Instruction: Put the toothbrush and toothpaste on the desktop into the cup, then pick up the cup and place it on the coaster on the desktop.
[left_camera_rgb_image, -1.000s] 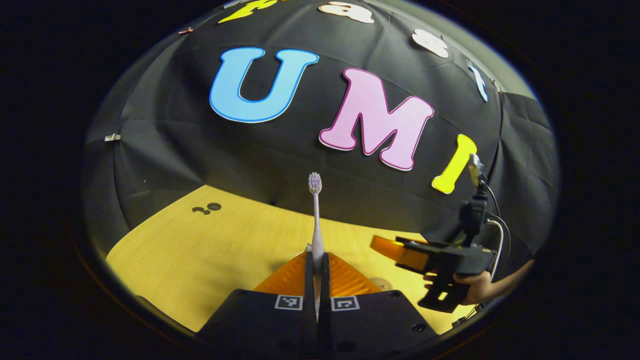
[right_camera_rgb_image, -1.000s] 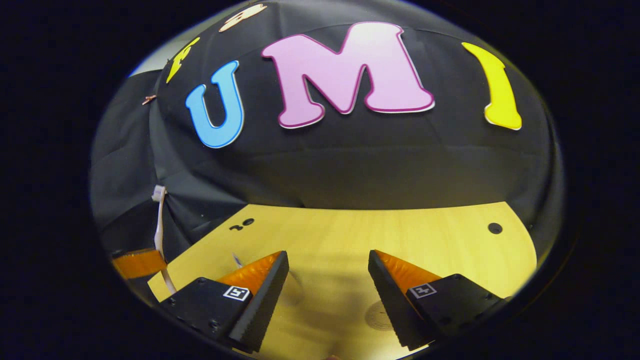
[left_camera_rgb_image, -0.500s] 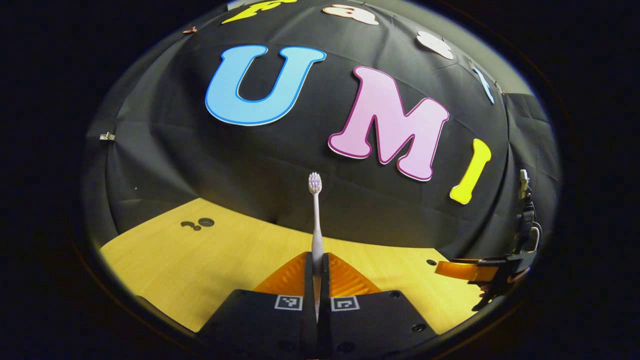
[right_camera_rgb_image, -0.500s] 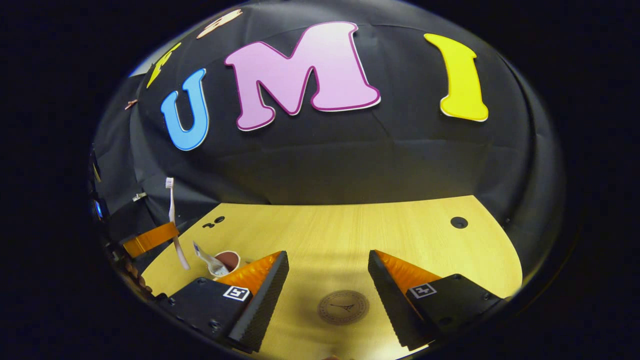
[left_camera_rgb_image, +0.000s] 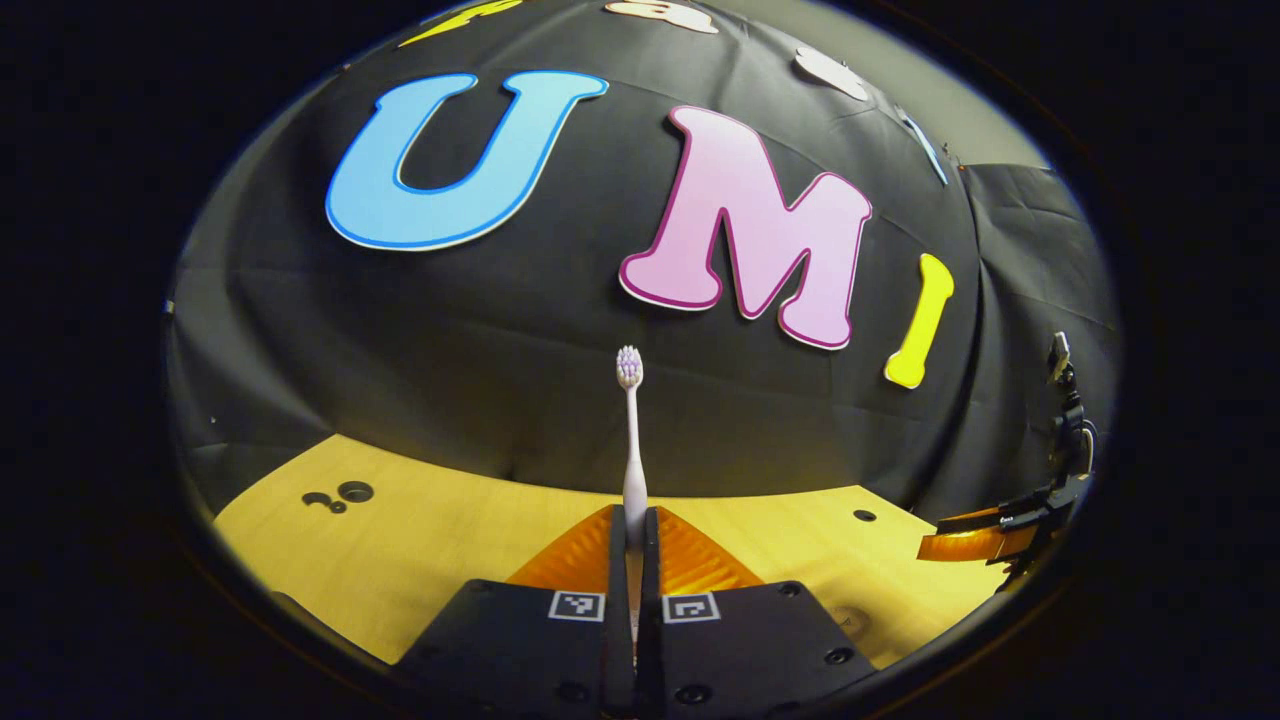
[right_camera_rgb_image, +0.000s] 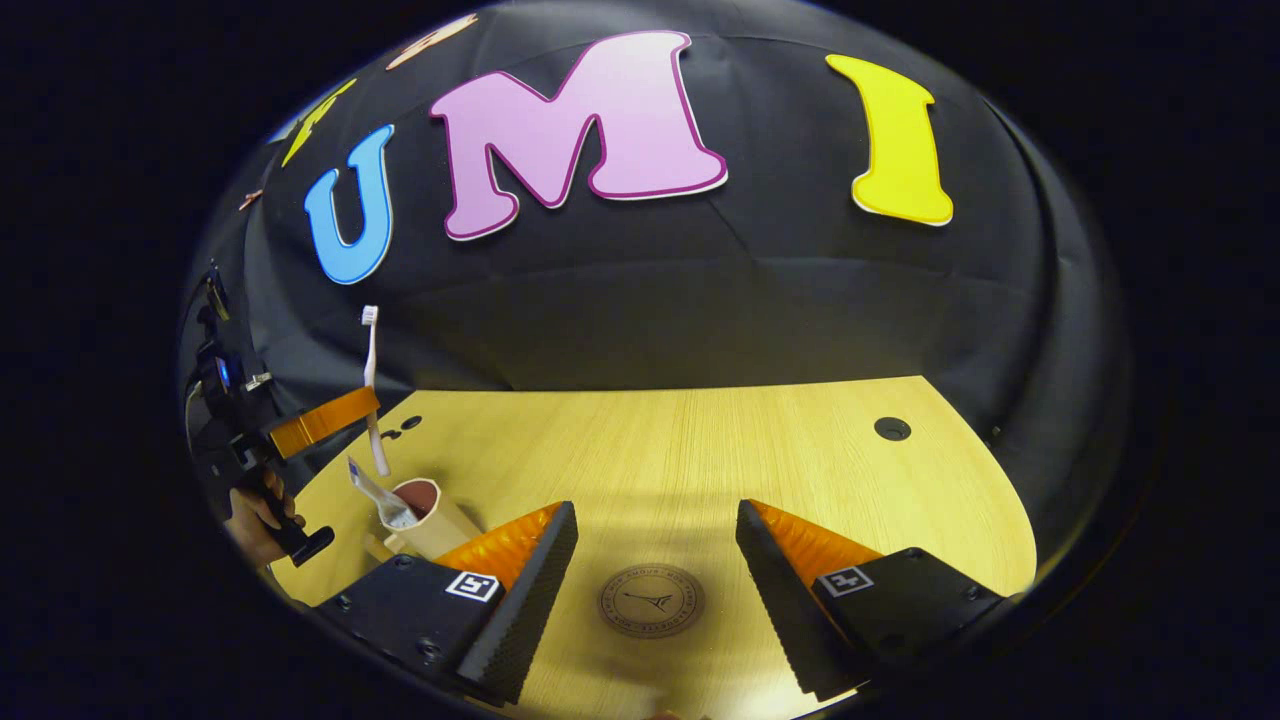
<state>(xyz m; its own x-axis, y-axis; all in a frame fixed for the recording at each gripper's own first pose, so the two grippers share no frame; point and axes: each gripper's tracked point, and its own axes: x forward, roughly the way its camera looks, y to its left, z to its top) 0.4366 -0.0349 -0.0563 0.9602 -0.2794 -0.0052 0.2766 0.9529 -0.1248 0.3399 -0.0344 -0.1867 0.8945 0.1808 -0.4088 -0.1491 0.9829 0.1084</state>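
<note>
A pale wooden desktop (right_camera_rgb_image: 700, 450) with straight grain fills the lower ground; a round dark hole (right_camera_rgb_image: 892, 428) sits near its far right corner; black cloth (right_camera_rgb_image: 720, 300) hangs creased behind it as the booth's wall; light falls warm on the wood.

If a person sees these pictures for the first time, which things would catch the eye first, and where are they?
First, the toothbrush, standing upright, bristles up, clamped in the shut left tool above the desk. Next, the cup at the desk's left side in the right gripper view, with the toothpaste leaning inside. The round coaster lies between the open right tool's fingers.
</note>
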